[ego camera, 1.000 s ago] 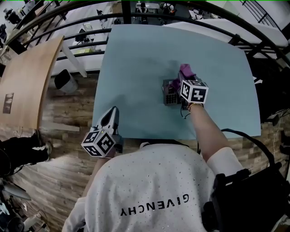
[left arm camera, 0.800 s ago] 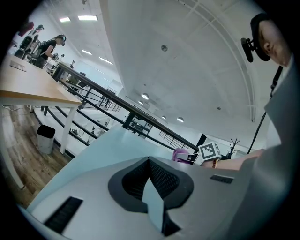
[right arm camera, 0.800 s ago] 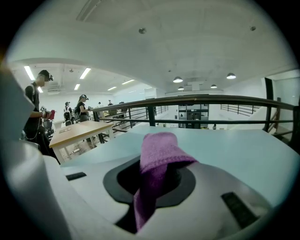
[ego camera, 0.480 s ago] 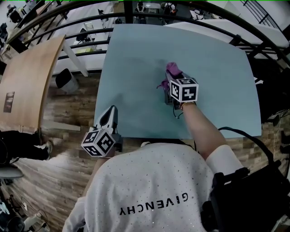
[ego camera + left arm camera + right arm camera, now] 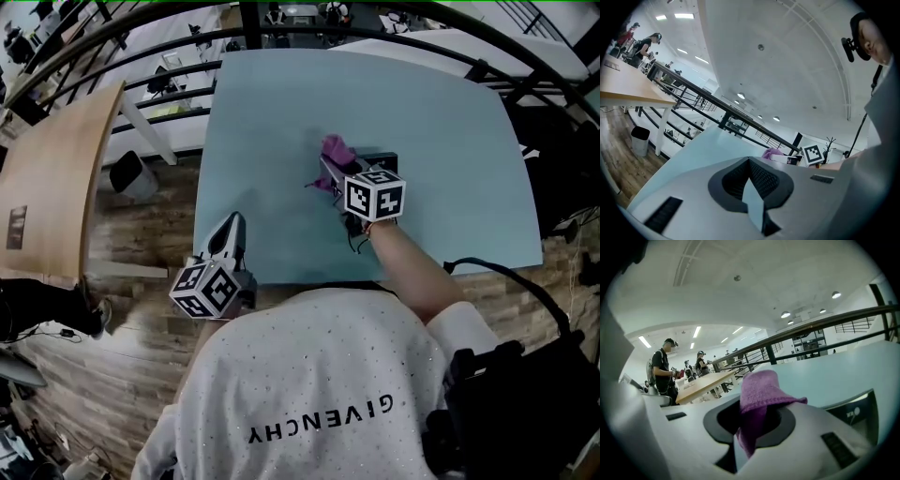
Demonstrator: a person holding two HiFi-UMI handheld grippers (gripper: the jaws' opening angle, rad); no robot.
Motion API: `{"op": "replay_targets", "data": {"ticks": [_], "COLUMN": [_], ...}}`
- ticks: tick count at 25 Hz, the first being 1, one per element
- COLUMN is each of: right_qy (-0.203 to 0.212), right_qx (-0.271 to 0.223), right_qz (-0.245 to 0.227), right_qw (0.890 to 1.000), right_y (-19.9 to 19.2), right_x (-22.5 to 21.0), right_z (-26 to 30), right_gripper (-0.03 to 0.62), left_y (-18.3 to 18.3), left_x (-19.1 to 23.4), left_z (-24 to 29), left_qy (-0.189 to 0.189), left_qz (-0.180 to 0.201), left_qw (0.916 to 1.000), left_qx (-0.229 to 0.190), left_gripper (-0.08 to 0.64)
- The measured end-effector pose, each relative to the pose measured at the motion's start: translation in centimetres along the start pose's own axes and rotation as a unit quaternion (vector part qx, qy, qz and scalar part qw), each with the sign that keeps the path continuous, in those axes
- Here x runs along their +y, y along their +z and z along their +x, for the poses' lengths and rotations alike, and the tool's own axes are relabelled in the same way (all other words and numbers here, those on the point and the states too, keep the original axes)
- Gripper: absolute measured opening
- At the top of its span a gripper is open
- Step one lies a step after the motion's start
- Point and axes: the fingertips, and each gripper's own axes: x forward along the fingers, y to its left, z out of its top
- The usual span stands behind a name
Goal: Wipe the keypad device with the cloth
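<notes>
Cloth (image 5: 334,150), purple and bunched, is clamped between the closed jaws of the right gripper (image 5: 328,174), with a fold standing up past the tips, as seen in the right gripper view (image 5: 761,385). It is held at the left end of the keypad device (image 5: 382,159), which lies near the middle of the pale blue table (image 5: 281,103); contact between them cannot be made out. The left gripper (image 5: 228,242) is held at the table's near left edge, well apart from the device, jaws together and empty.
</notes>
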Motion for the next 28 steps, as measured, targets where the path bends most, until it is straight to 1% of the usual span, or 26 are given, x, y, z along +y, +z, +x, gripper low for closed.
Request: {"op": "replay_targets", "data": {"ticks": [2, 6, 10, 16, 19, 21, 26, 28], "right_qy": [-0.005, -0.019, -0.021, -0.004, 0.004, 0.011, 0.025, 0.035], "right_qx": [0.006, 0.036, 0.064, 0.096, 0.118, 0.125, 0.147, 0.161], "right_qz": [0.007, -0.011, -0.012, 0.013, 0.011, 0.013, 0.029, 0.046], "right_qw": [1.0, 0.999, 0.998, 0.995, 0.993, 0.992, 0.988, 0.985], "right_y": [-0.6, -2.6, -4.4, -7.1, -8.8, -9.7, -12.1, -13.1], "right_x": [0.0, 0.2, 0.1, 0.6, 0.8, 0.9, 1.1, 1.2], "right_z": [-0.4, -1.1, -1.7, -3.1, -3.7, -4.0, -4.7, -5.1], "right_gripper": [0.049, 0.05, 0.049, 0.049, 0.049, 0.049, 0.049, 0.049], "left_y": [0.1, 0.4, 0.0, -0.3, -0.1, -0.1, -0.9, -1.4], "left_x": [-0.1, -0.8, -1.1, -1.6, -1.8, -2.0, -2.0, -2.2], "left_z": [0.2, 0.7, 1.3, 1.3, 1.1, 0.9, 0.1, -0.3], "left_qy": [-0.005, -0.012, -0.014, -0.017, -0.012, -0.008, -0.001, -0.002], "left_qz": [0.002, 0.015, 0.033, 0.013, 0.012, 0.014, 0.002, -0.005], "left_qw": [1.0, 0.9998, 0.9994, 0.9998, 0.9998, 0.9998, 1.0, 1.0], "left_qx": [0.001, 0.0, 0.003, 0.0, -0.007, -0.009, 0.0, 0.005], "left_gripper": [0.0, 0.0, 0.0, 0.0, 0.0, 0.0, 0.0, 0.0]}}
